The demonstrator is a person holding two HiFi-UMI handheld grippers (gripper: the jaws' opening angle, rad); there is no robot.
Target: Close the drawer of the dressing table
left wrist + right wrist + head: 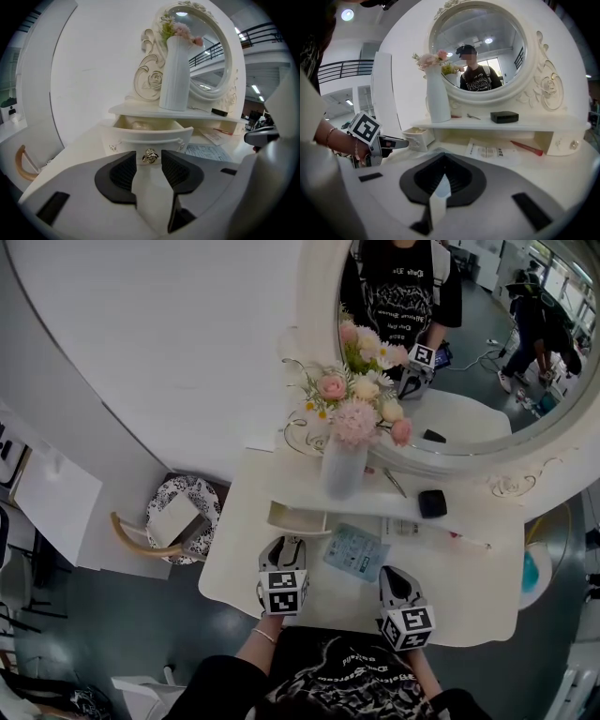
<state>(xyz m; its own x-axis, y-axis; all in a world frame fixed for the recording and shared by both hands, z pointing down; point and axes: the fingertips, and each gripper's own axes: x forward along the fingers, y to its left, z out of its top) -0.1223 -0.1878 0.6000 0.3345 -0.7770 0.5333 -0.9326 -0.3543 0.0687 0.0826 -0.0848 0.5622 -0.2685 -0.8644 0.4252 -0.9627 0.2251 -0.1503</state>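
Observation:
The white dressing table [469,601] has its small left drawer [296,519] pulled out. In the left gripper view the drawer [154,133] faces me, with something pale lying inside. Its gold knob [150,156] sits between the tips of my left gripper [149,158], with a gap on either side. That left gripper [286,547] is open just in front of the drawer. My right gripper [393,576] hovers over the tabletop to the right, well away from the drawer. In its own view the right gripper [443,157] is shut with nothing in it.
A white vase of pink flowers [343,465] stands on the shelf above the drawer, beside a black box [432,503]. A printed leaflet [356,552] and a red pen [527,147] lie on the tabletop. A round mirror [469,352] rises behind. A patterned stool [183,512] stands left of the table.

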